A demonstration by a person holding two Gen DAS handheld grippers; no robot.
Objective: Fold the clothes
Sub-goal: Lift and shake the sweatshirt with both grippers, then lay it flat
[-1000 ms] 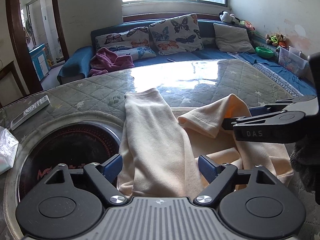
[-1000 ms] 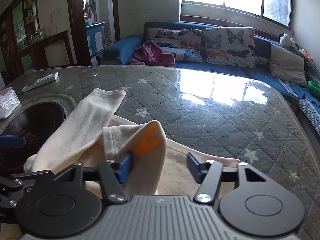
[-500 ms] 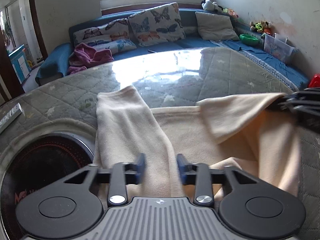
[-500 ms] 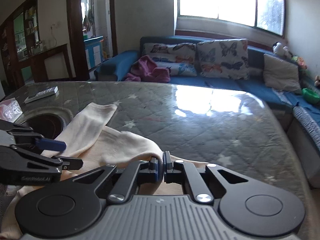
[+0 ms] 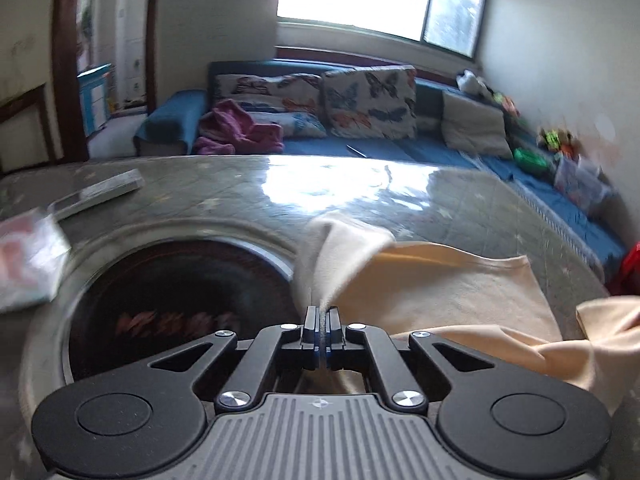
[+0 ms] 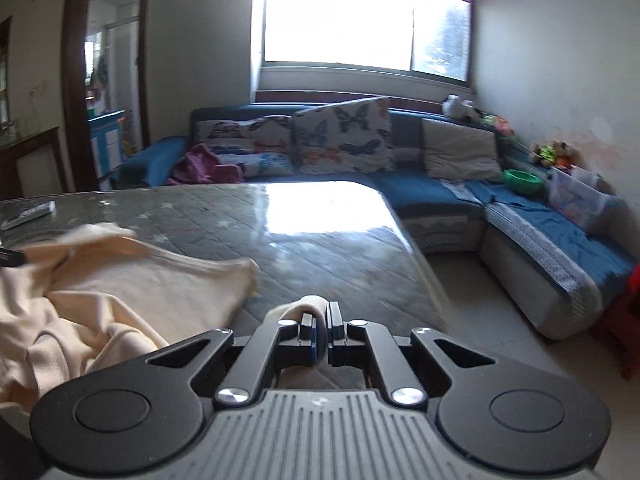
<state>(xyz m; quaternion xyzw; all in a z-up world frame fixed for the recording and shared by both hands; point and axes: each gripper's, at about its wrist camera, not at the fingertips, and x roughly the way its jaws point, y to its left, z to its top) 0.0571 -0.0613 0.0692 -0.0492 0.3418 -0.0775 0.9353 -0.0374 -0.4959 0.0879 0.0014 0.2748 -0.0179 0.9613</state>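
Your left gripper [image 5: 321, 330] had its jaws pressed together on a pinched fold of the cream-coloured soft knit garment [image 5: 440, 288], which rose from the fingertips in a peak. Your right gripper [image 6: 323, 330] was likewise clamped tight on a small roll of the same cloth. The rest of the garment lay rumpled on the grey quilted, glass-topped table [image 6: 320, 240], beside the round dark inset hob [image 5: 180, 292].
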